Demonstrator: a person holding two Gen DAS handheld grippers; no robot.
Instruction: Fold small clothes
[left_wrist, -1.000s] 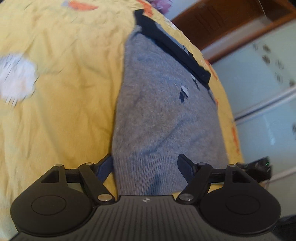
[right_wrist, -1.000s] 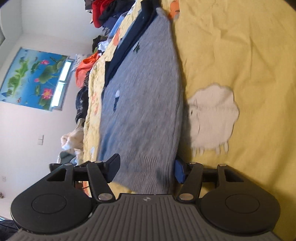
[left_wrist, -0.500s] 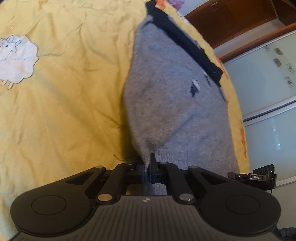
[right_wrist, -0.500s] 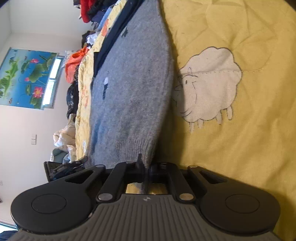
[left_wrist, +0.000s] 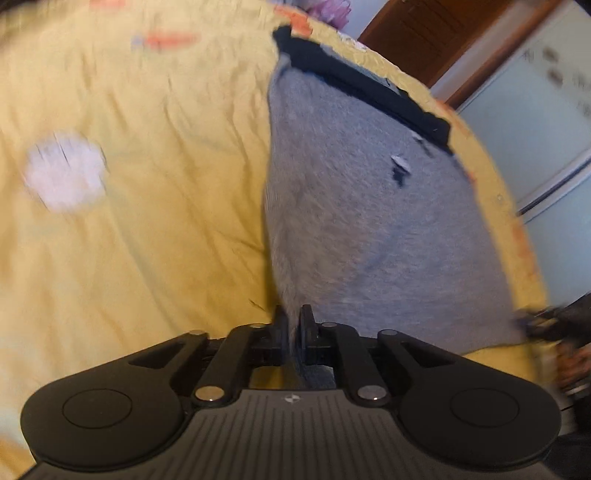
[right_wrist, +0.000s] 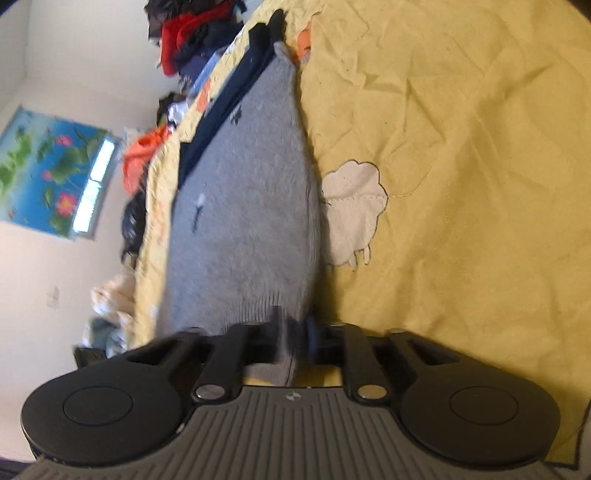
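On yellow quilt (right_wrist: 461, 129), grey sweater (right_wrist: 251, 206), clothes heap (right_wrist: 192, 33) behind

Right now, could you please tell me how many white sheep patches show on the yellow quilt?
1 in each view: a white sheep patch beside the grey knitted sweater; the left view's blurred white blob may be the same one.

Soft daylight, motion blur throughout — fisheye bending the edges

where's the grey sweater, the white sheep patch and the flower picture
grey sweater (left_wrist: 362, 229): left wrist view, middle of knit body
white sheep patch (right_wrist: 352, 206): right wrist view, sheep's body
flower picture (right_wrist: 40, 166): right wrist view, centre of picture
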